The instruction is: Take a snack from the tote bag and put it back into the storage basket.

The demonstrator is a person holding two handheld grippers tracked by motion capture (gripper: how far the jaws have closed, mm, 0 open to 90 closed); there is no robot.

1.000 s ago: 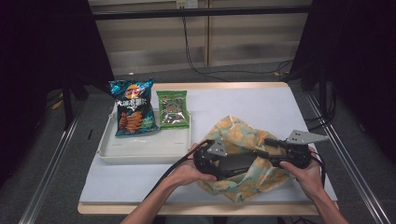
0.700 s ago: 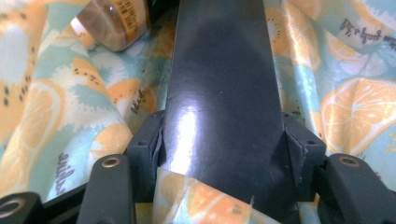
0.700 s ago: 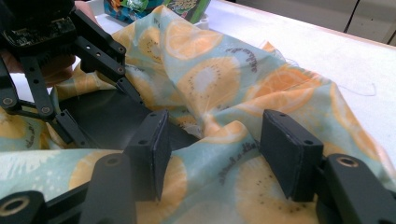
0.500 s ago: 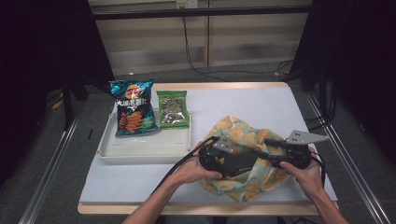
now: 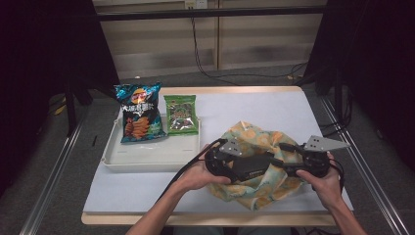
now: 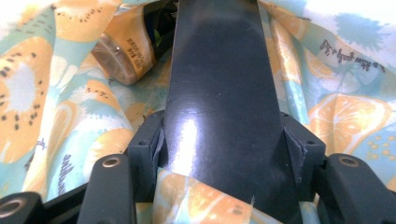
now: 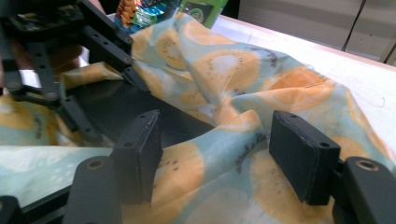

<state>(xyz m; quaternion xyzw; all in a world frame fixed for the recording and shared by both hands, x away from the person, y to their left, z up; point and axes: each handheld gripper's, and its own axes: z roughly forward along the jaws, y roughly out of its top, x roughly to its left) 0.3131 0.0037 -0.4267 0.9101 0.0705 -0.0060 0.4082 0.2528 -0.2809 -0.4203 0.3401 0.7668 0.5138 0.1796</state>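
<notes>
A cloth bag (image 5: 254,139) printed with orange fruit slices lies on the white table, right of centre. My left gripper (image 5: 237,166) has just been closing and is shut on the sides of a flat, glossy black pack (image 5: 254,166). In the left gripper view that gripper (image 6: 224,149) holds the pack (image 6: 219,84) pointing into the bag's mouth (image 6: 46,93), where a brown-labelled bottle (image 6: 123,56) lies. My right gripper (image 5: 291,167) faces it across the bag. Its jaws (image 7: 219,158) have just been opening and stand apart over the bag's cloth (image 7: 224,70) without pressing it.
A white tray (image 5: 147,156) sits left of the bag. It holds a blue chips bag (image 5: 139,117) and a green snack packet (image 5: 181,115) along its far side. The table's front edge (image 5: 205,218) is close to the hands.
</notes>
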